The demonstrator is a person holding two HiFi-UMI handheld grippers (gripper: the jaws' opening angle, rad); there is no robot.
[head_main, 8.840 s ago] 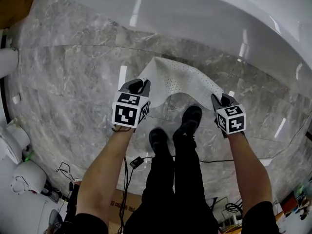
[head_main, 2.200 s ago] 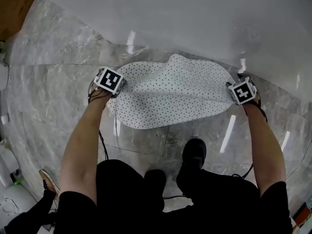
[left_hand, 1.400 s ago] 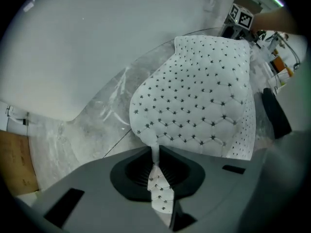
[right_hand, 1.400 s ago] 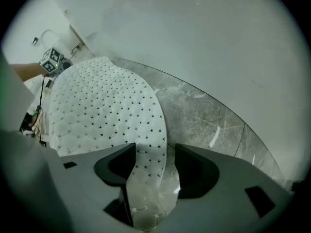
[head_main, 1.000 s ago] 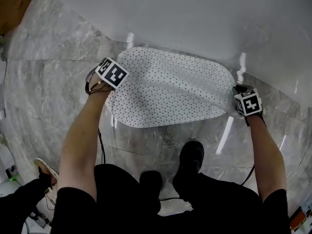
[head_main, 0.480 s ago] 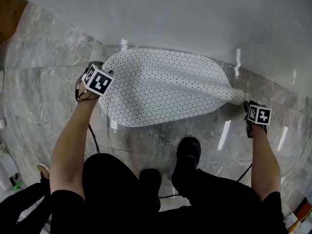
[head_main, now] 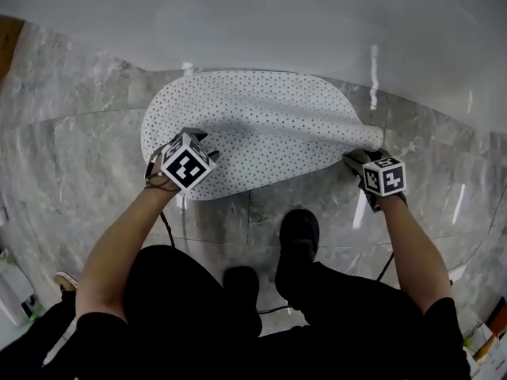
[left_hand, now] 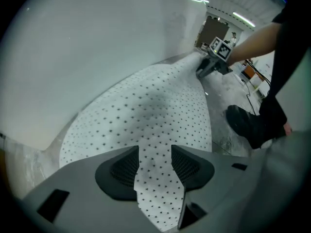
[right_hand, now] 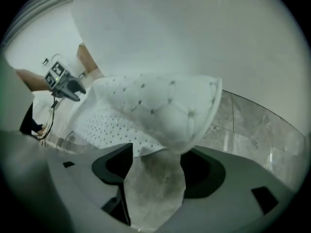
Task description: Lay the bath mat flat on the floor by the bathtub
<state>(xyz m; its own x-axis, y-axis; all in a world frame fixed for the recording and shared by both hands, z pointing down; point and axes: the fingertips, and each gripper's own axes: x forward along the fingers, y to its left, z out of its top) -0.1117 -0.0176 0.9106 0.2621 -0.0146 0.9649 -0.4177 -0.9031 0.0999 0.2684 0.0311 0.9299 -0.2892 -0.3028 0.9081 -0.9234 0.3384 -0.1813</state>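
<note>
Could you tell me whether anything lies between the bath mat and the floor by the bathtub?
Nothing visible does. The bath mat lies on bare floor beside the bathtub; only its right end is rolled up, ahead of the right gripper, whose jaws are opening, empty.

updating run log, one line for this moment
bath mat: on floor by bathtub, right end curled | left gripper: jaws open | right gripper: jaws opening, not gripping mat

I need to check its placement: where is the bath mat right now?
The bath mat lies mid-frame in the head view, on the marble floor alongside the bathtub, just ahead of the person's shoes; its right end is bunched up.
</note>
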